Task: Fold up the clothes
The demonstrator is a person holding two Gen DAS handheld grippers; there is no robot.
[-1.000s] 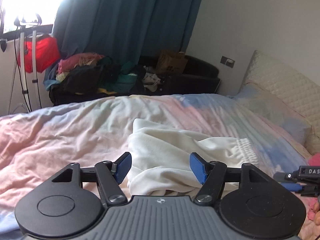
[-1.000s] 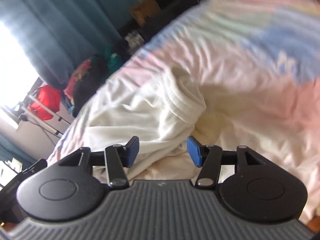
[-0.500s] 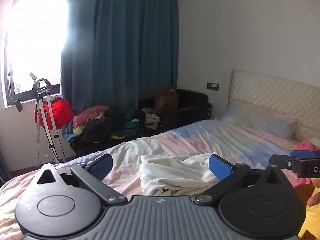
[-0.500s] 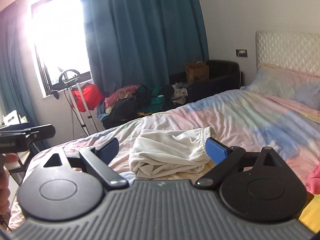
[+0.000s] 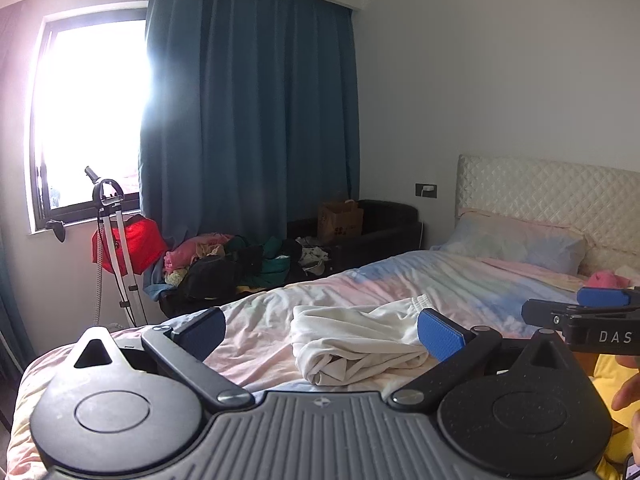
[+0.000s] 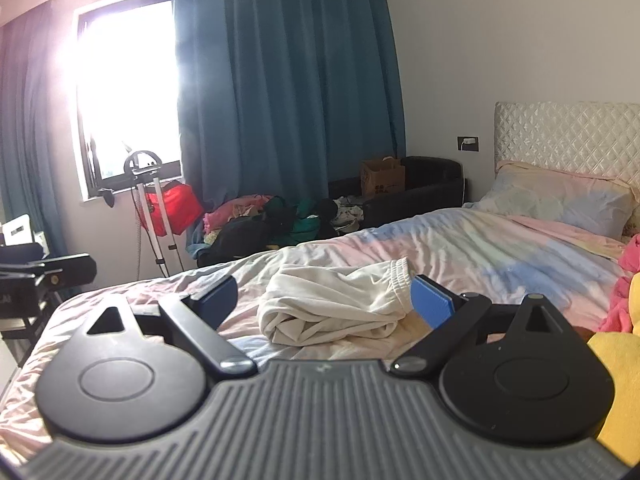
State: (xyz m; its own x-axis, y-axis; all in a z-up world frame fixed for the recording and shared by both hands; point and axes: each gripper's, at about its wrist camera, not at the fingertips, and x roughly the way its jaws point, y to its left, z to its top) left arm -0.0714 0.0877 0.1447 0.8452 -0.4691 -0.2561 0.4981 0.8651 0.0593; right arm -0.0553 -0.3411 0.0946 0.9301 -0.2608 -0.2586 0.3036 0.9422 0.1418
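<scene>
A cream-white garment with an elastic waistband [image 5: 356, 338] lies bunched in the middle of the bed; it also shows in the right wrist view [image 6: 336, 304]. My left gripper [image 5: 320, 330] is wide open and empty, held above the bed's near edge, apart from the garment. My right gripper [image 6: 324, 300] is wide open and empty, also short of the garment. The right gripper's tip shows at the right edge of the left wrist view [image 5: 592, 308]. The left gripper shows at the left edge of the right wrist view [image 6: 44, 272].
The bed [image 5: 460, 280] has a pastel pink-and-blue duvet, a pillow [image 6: 560, 200] and a quilted headboard. Pink [image 6: 628, 280] and yellow [image 6: 616, 364] clothes lie at the right. A clothes pile [image 5: 232, 264] and a garment steamer [image 5: 116, 248] stand by the curtain.
Both grippers have pulled back and up from the white garment and opened wider. The views now take in the whole room instead of the bed close up.
</scene>
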